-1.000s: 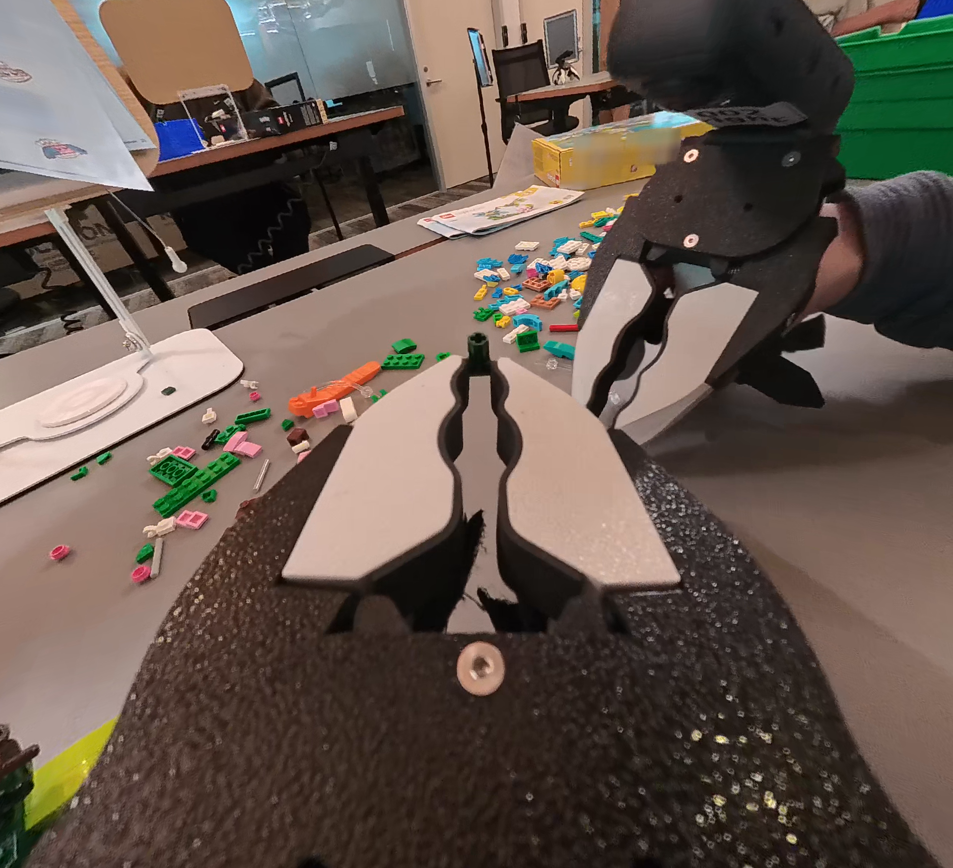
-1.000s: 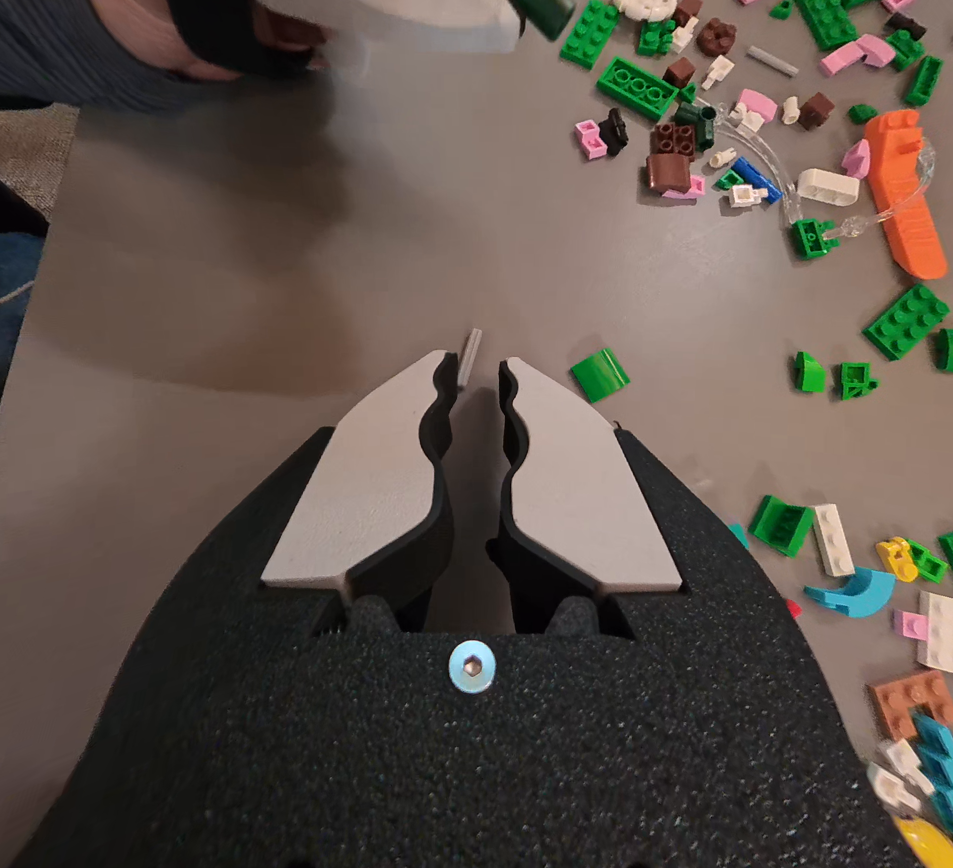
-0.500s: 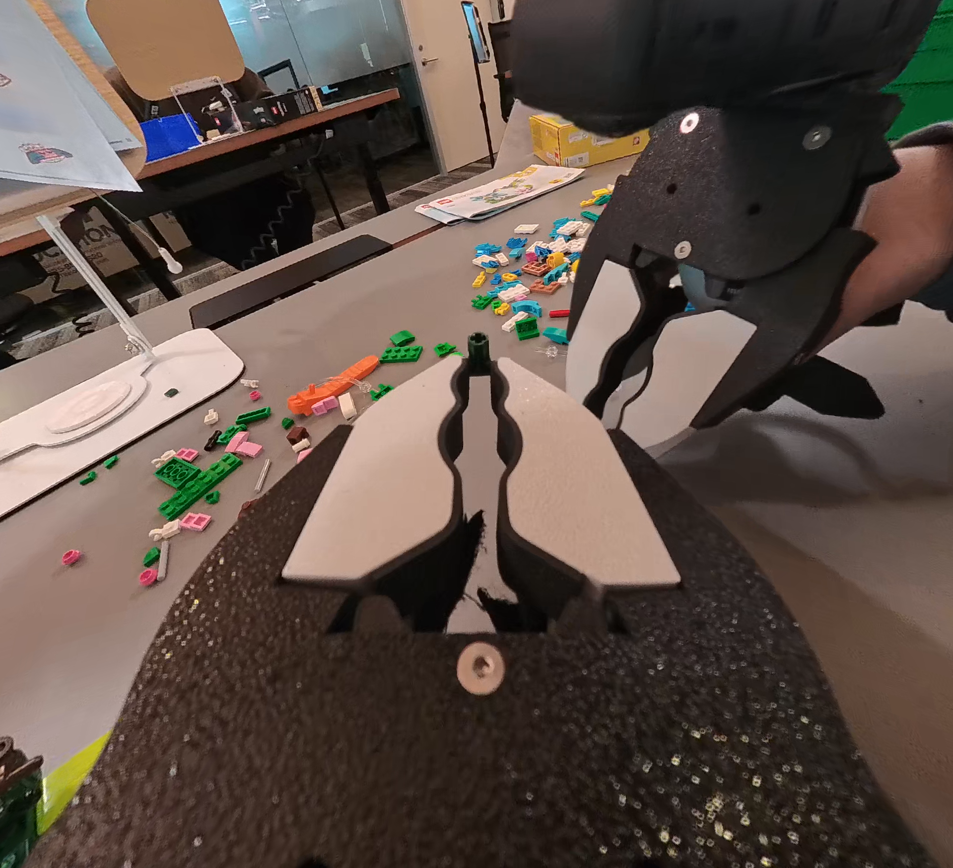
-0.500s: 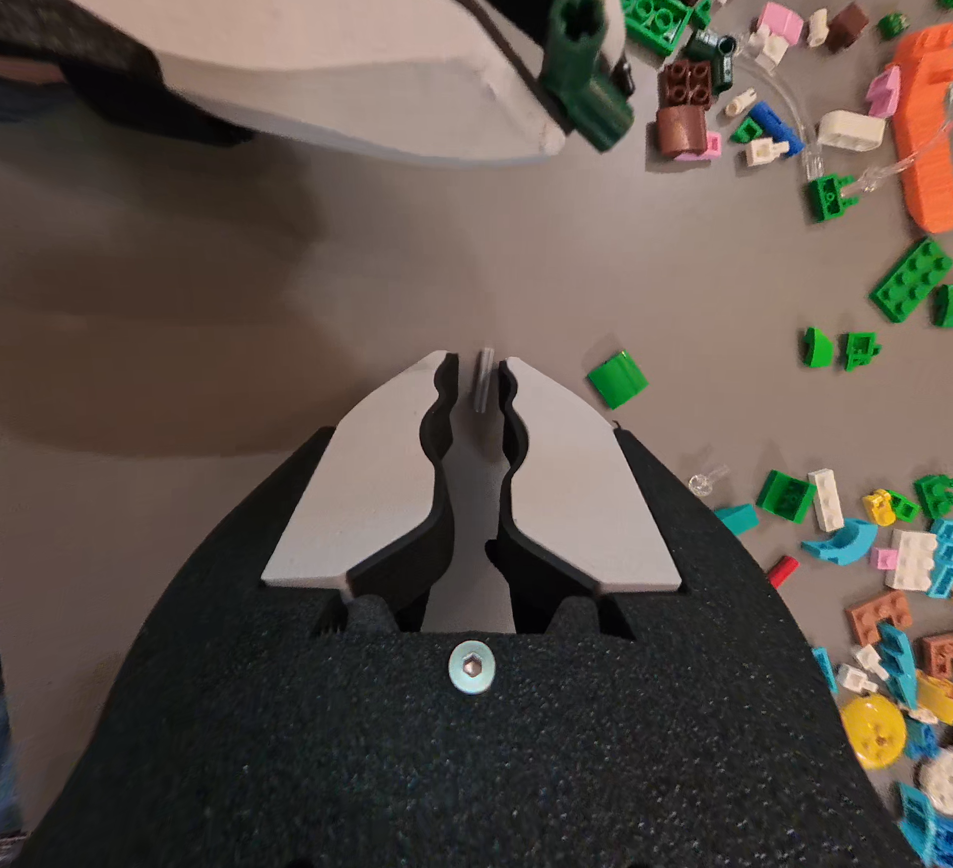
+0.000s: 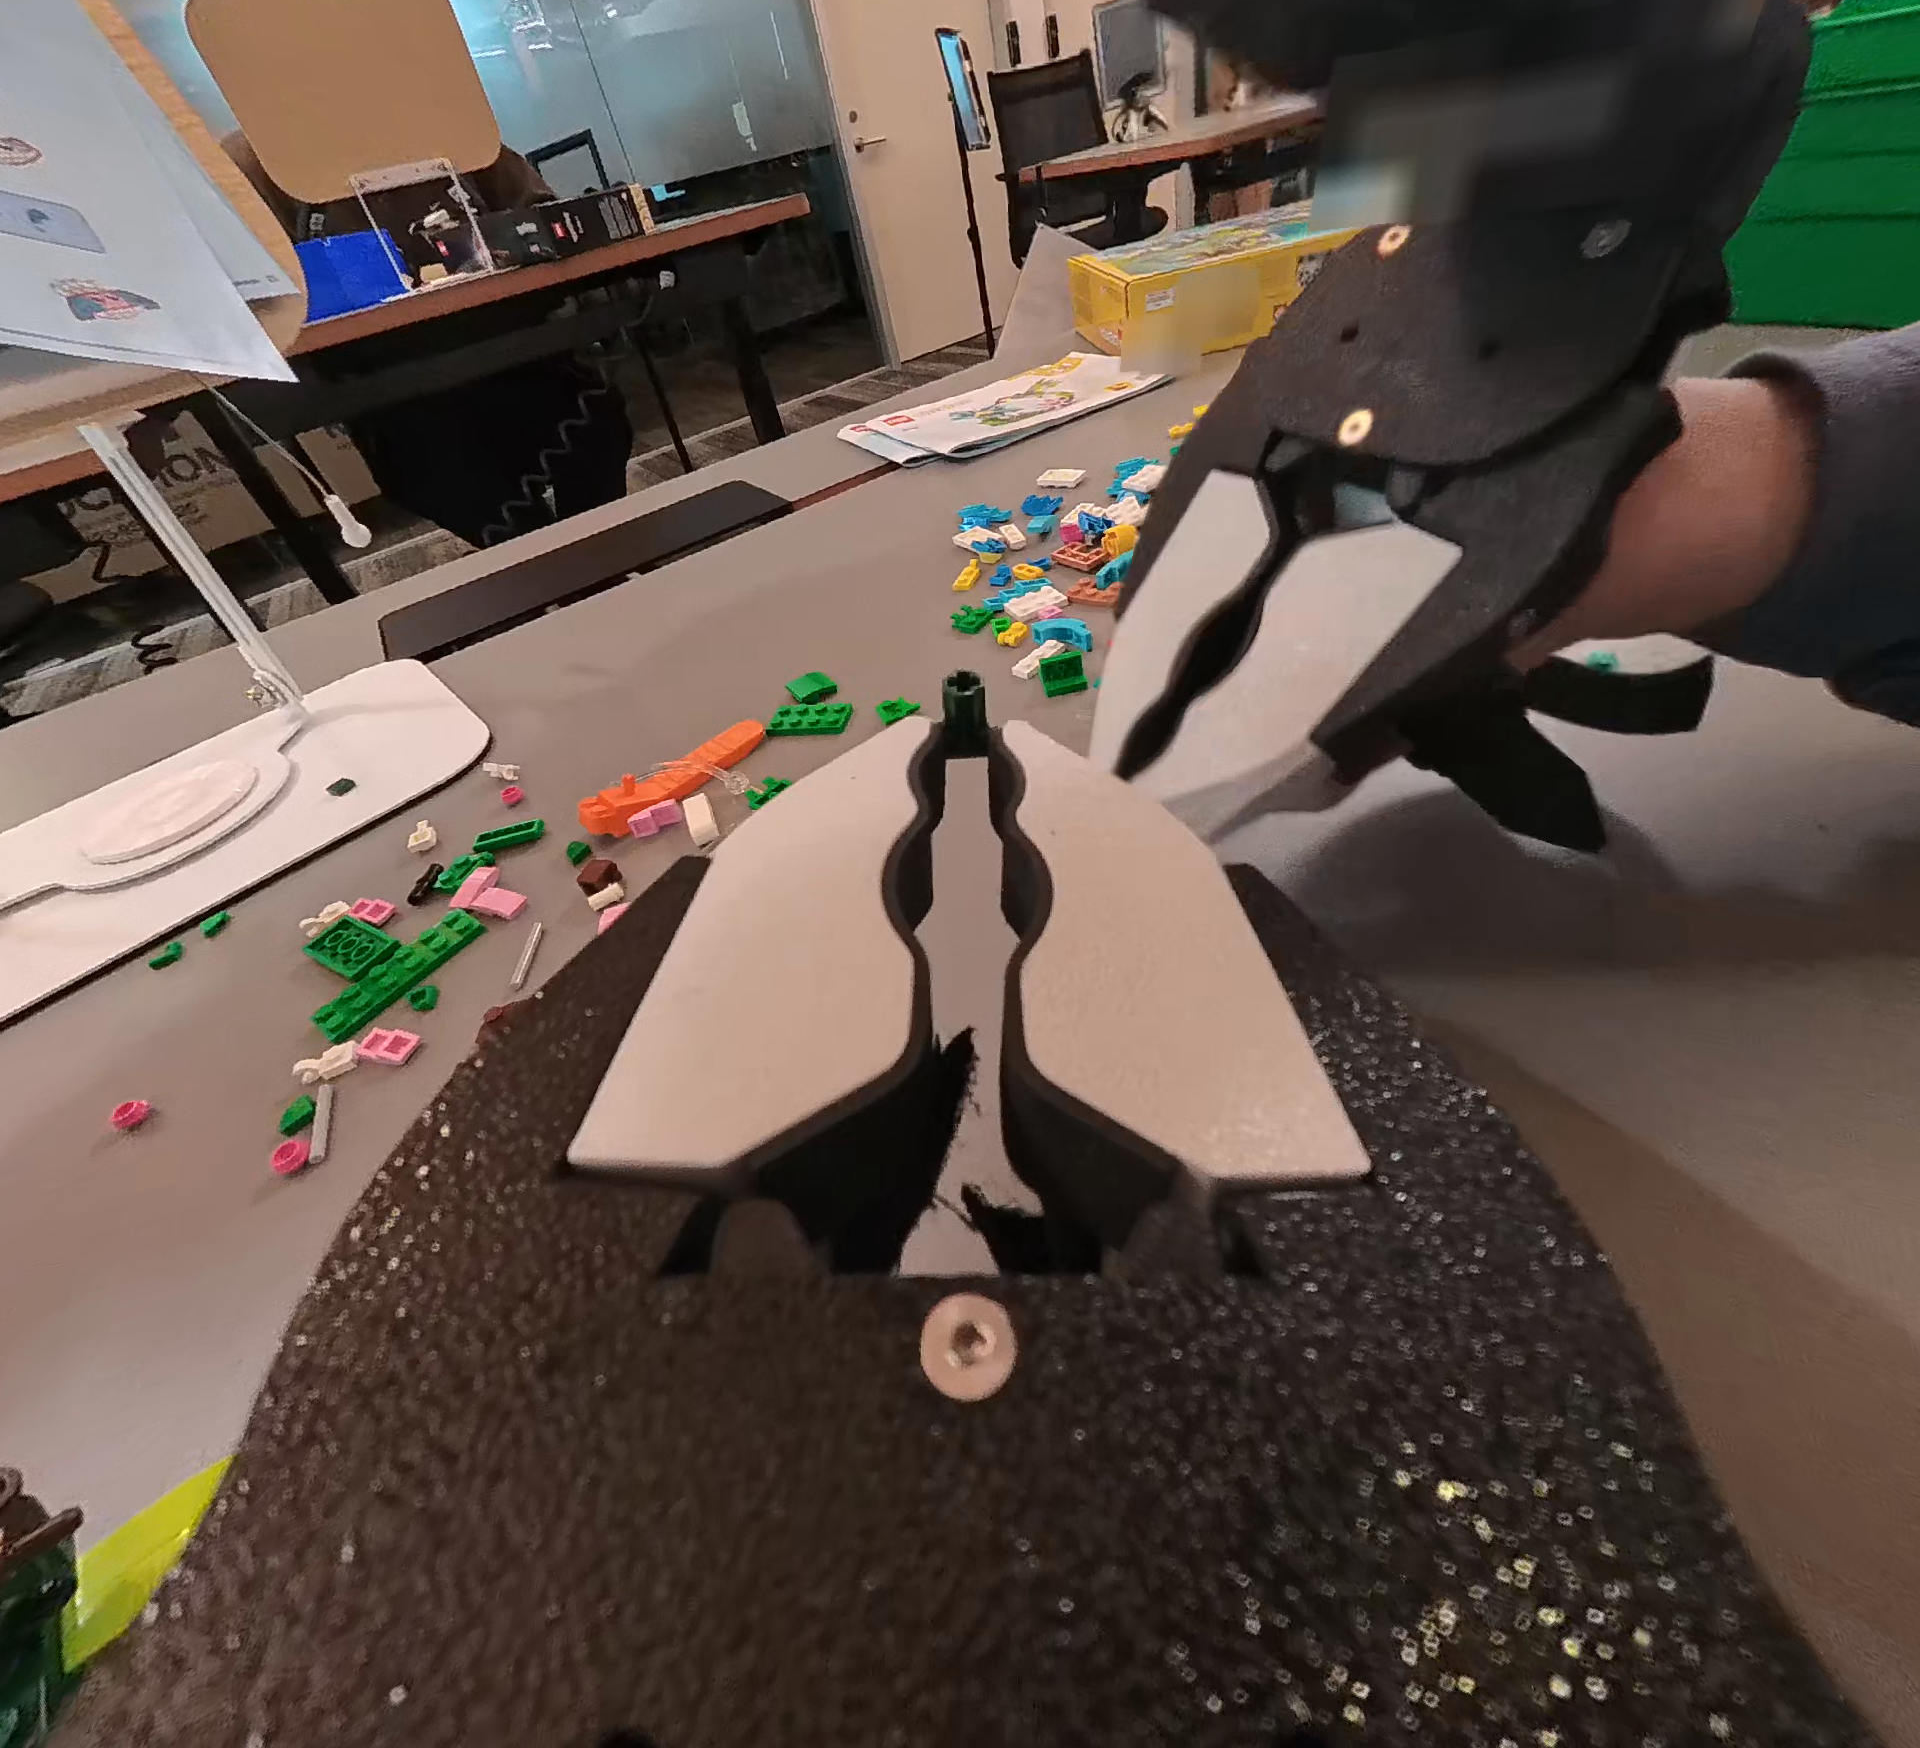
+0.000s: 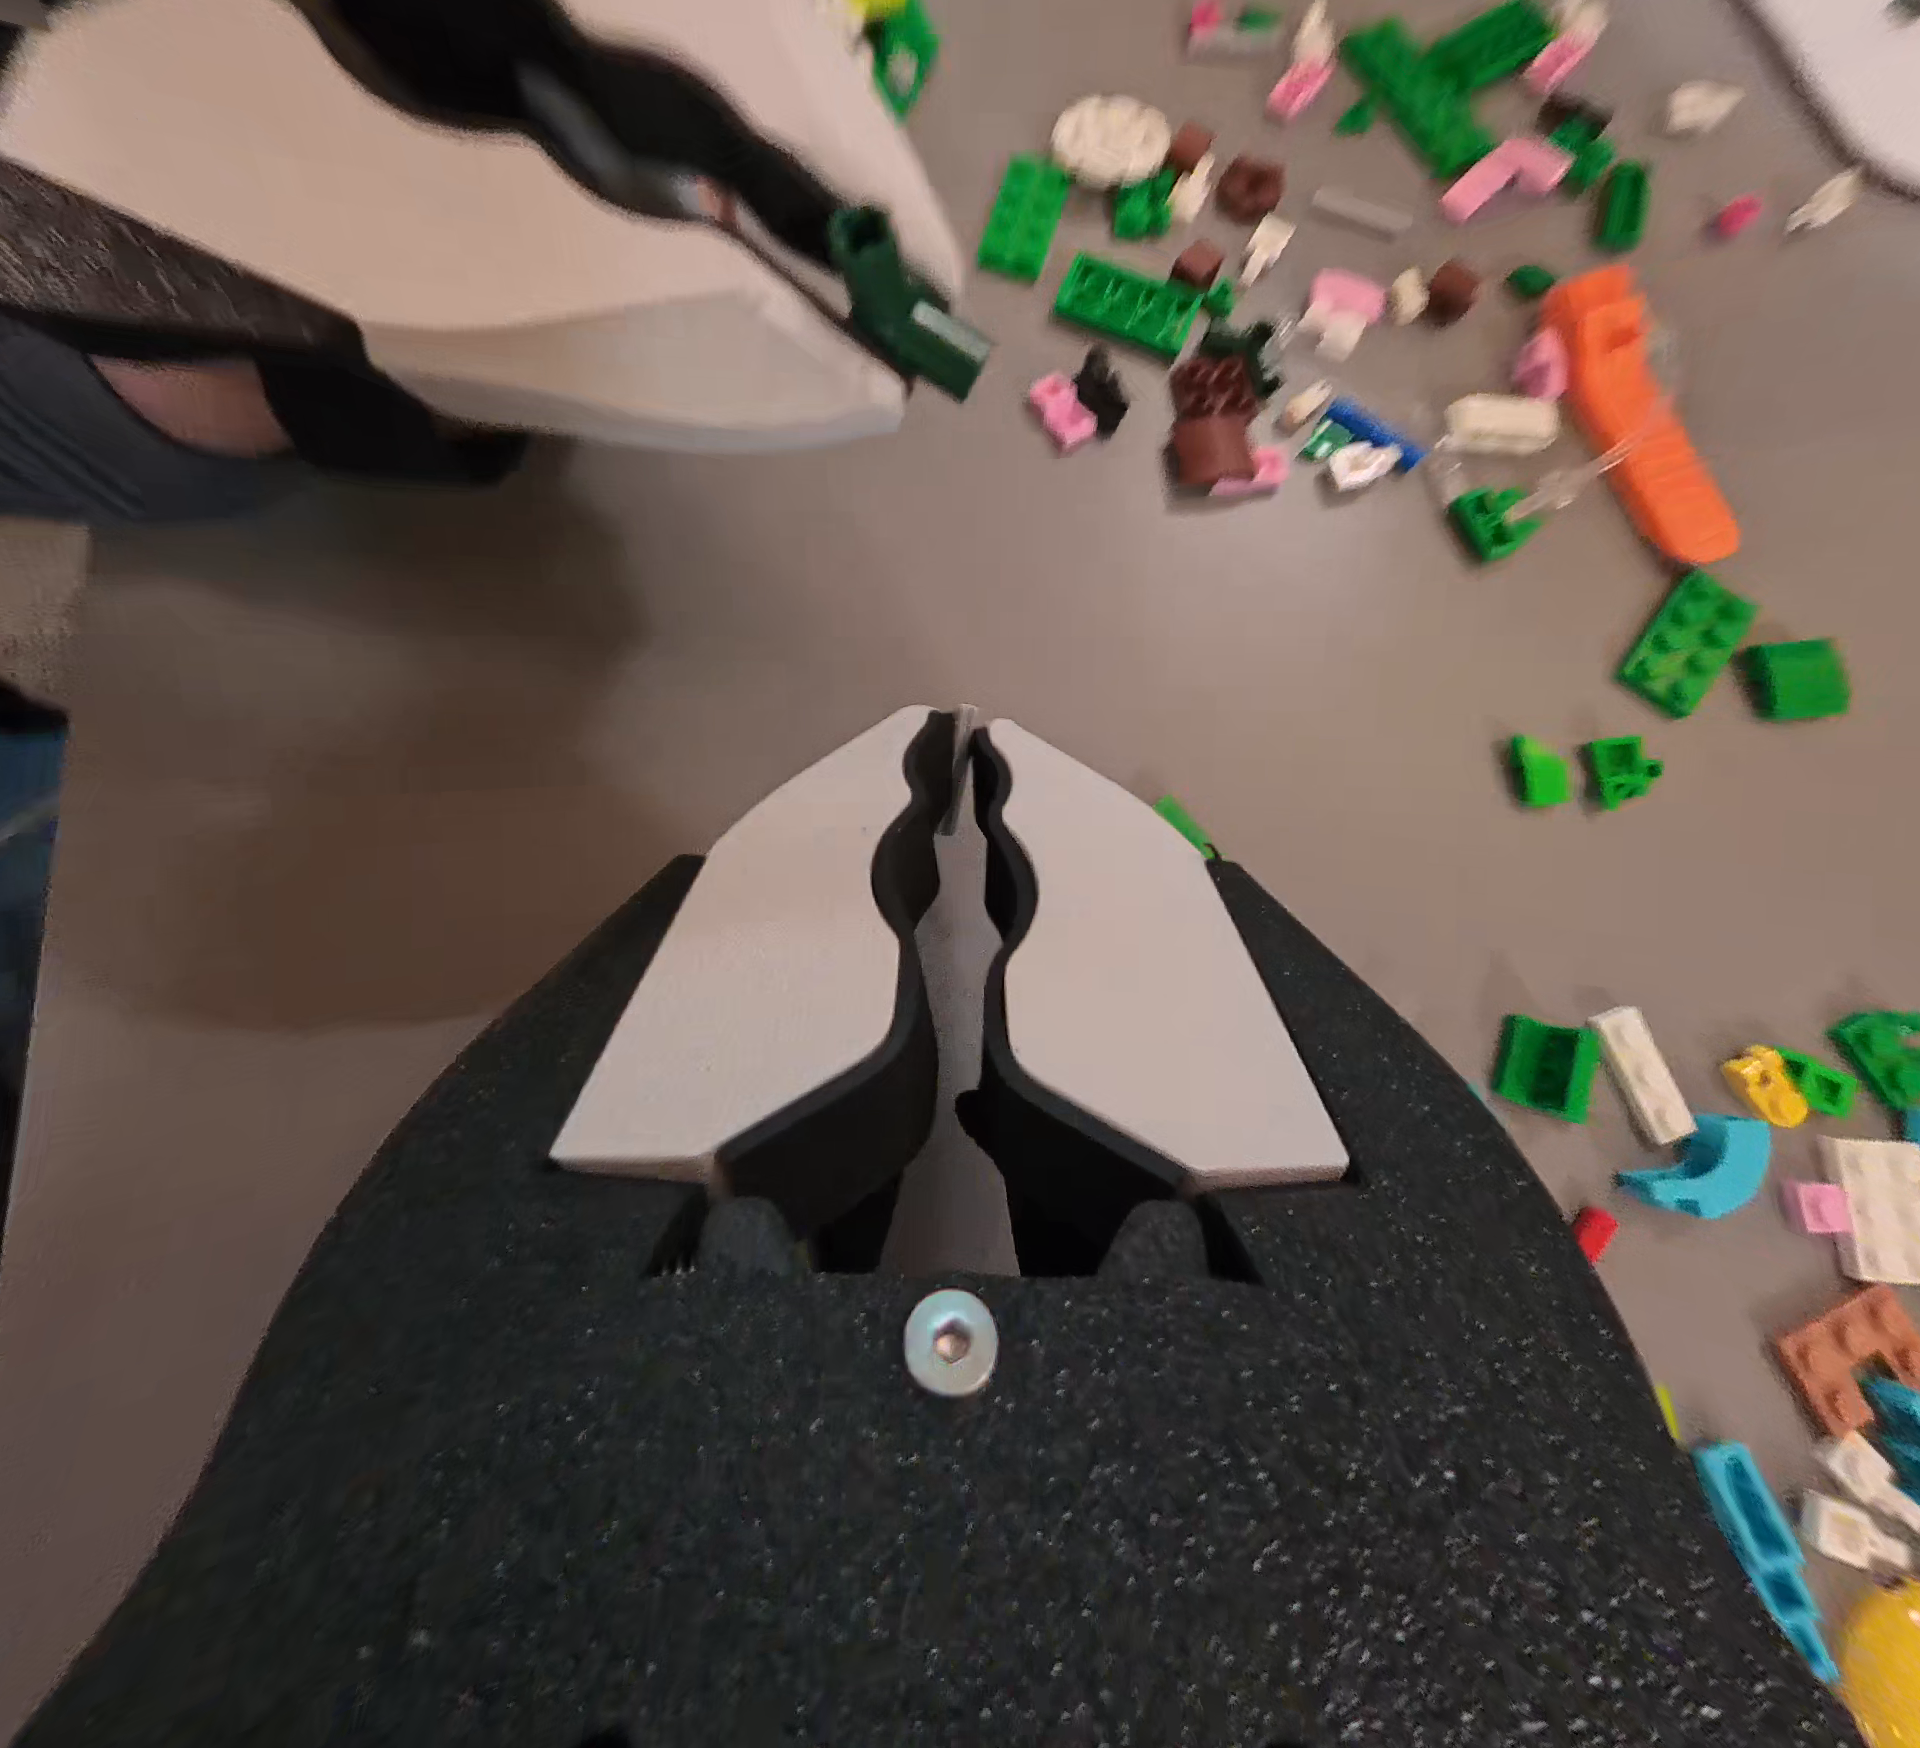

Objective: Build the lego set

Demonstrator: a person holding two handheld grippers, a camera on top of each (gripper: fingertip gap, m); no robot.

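Right wrist view shows my right tongs pinched on a thin grey axle, its long axis running straight out along the fingers. My left tongs are closed on a dark green connector; from the axle it lies up and slightly left, its open socket angled toward the loose bricks. I judge the coming move hangs on lining the axle's tip with that socket; the right tongs are the ones to travel. Beyond the connector, across the grey surface, lie a yellow box and an instruction booklet; both carry printing, which I leave unread
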